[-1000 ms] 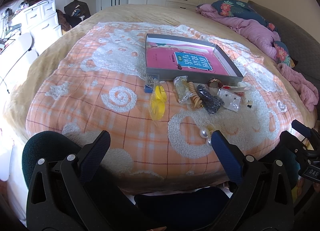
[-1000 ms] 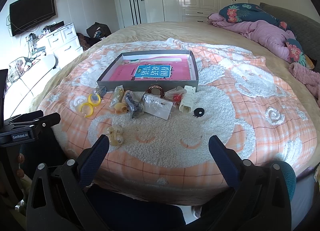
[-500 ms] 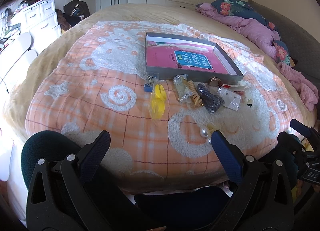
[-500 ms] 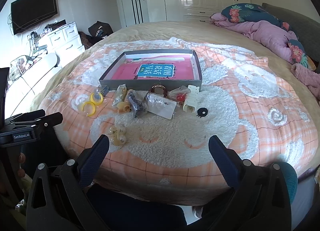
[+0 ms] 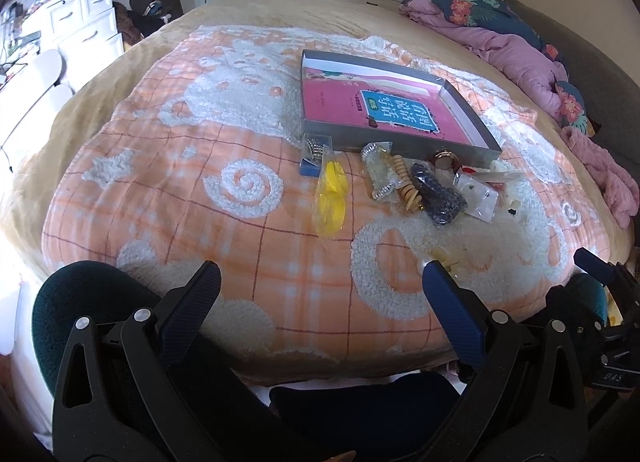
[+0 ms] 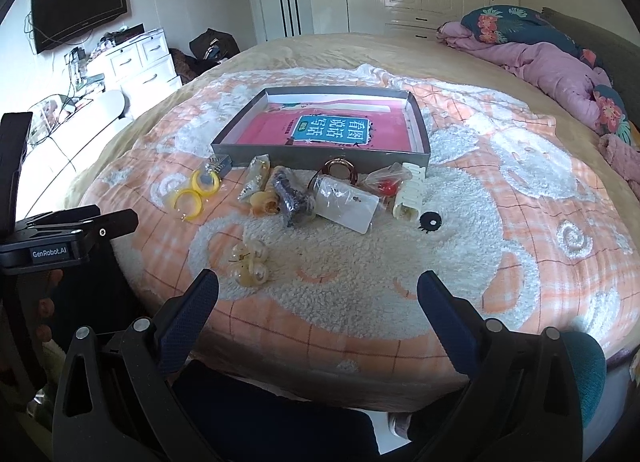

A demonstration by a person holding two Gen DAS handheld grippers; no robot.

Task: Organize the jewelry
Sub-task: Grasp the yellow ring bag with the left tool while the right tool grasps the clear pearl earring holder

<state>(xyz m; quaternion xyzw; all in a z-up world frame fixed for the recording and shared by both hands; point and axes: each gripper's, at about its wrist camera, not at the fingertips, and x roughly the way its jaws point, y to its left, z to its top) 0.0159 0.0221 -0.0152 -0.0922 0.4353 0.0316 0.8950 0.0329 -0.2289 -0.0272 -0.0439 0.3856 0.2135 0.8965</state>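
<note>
Both the left gripper point(image 5: 320, 290) and right gripper point(image 6: 318, 294) hung spread apart and empty at the bed's near edge. Bagged jewelry point(image 6: 304, 189) lay scattered on the orange blanket point(image 6: 520, 229), just in front of a shallow gray box point(image 6: 324, 127).

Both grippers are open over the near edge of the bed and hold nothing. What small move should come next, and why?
Probably ease the left gripper forward and down over the pearl earrings. They lie alone on the blanket, nearest to it, apart from the heap beside the grey tray. The right gripper is equally free.
</note>
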